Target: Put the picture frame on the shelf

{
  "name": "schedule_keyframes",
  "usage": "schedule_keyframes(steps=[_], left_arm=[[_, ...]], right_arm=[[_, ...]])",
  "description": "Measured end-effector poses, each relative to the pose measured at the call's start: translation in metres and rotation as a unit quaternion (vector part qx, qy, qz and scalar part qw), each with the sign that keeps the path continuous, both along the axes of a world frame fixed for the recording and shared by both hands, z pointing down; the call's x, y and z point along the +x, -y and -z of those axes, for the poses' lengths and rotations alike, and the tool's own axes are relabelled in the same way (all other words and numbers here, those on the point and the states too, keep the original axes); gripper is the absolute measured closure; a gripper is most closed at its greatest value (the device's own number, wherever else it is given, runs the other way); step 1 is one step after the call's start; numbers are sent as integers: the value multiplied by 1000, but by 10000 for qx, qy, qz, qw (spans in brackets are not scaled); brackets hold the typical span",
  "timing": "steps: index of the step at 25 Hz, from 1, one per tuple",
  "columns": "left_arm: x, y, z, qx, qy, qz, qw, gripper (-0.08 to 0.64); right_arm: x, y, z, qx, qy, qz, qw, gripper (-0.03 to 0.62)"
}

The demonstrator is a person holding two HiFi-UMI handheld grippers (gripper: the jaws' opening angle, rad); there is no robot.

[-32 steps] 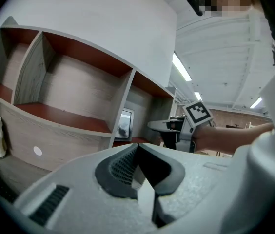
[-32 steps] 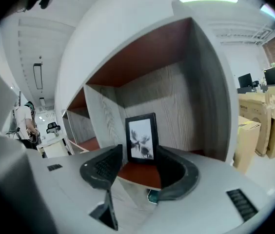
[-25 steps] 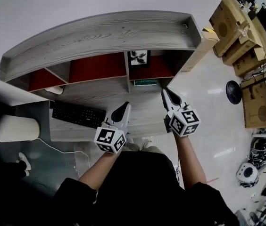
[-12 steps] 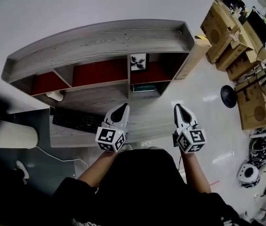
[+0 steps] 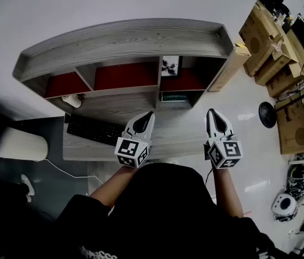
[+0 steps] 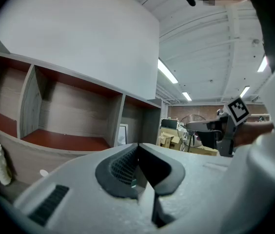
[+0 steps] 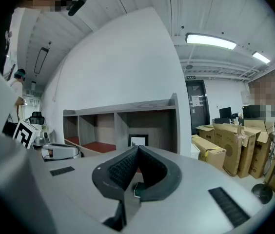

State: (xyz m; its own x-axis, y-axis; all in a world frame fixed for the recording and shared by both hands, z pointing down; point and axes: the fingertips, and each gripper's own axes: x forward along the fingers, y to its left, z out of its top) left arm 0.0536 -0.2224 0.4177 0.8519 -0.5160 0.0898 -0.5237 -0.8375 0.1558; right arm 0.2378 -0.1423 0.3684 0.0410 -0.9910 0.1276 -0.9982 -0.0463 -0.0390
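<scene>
The picture frame (image 5: 171,66) stands upright in the right compartment of the wooden shelf (image 5: 125,39), on its red floor. It also shows in the right gripper view as a small dark frame (image 7: 138,141), and as a pale sliver (image 6: 122,134) in the left gripper view. My left gripper (image 5: 149,114) hovers over the desk below the shelf, jaws shut and empty. My right gripper (image 5: 212,112) hangs at the desk's right end, also shut with nothing in it. Both are well short of the frame.
A black keyboard (image 5: 94,129) lies on the desk (image 5: 114,109) to the left. A white object (image 5: 75,100) sits under the left compartment. Cardboard boxes (image 5: 273,47) and a fan (image 5: 267,114) stand on the floor at right. A green-edged item (image 5: 174,96) lies below the frame.
Both grippers have drawn back from the shelf toward the body, the right one moving right and down. The frame stays in the shelf compartment.
</scene>
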Motion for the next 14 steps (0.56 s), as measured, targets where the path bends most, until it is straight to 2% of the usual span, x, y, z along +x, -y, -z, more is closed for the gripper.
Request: schedule_keyframes(steps=[8,14], left_arm=[[-14,-2,1,2,-1,77,10000,543],[-23,0,6,99,-4,50,9999,543]], right_arm=[[0,-9,-16,-239,71,-30,9997,578],[-14,-6,-13,-197,35,80,9998,578]])
